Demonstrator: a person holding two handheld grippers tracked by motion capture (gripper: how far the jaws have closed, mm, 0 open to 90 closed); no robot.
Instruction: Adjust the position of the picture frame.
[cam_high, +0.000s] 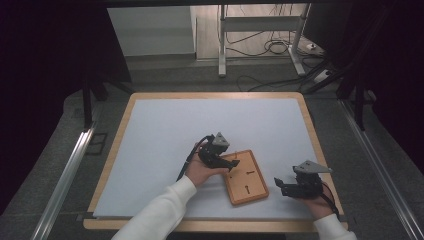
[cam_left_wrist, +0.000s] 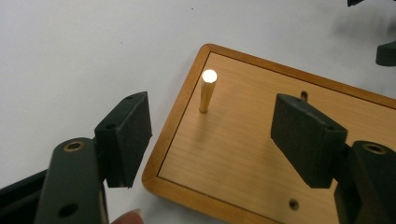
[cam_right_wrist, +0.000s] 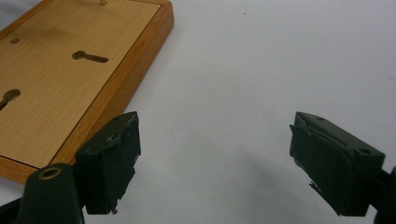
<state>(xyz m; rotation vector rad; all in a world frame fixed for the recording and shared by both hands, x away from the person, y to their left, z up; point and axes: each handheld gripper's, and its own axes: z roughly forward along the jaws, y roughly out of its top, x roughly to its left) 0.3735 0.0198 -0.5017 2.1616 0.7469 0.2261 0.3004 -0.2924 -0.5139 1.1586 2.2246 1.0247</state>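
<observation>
The white table mat (cam_high: 165, 130) lies bare across the upper and left parts of the high view — open passage there. At lower centre the wooden board (cam_high: 247, 187) blocks the way, its upright brass peg (cam_left_wrist: 207, 91) standing between the left gripper's (cam_left_wrist: 212, 135) spread jaws.

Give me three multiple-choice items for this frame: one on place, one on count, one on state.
1. Where does the wooden board lie?
A. at the table's far left corner
B. on the white mat, between the two hands
C. on the floor

2. How many pegs stand upright in the board?
A. one
B. three
C. five

3. How is the left hand-held gripper set?
A. shut on the peg
B. shut on nothing
C. open, the peg untouched

Answers:
1 B, the high view shows the board between the hands on the mat.
2 A, a single wooden peg rises near one corner.
3 C, both jaws stand wide apart, clear of the peg.
</observation>
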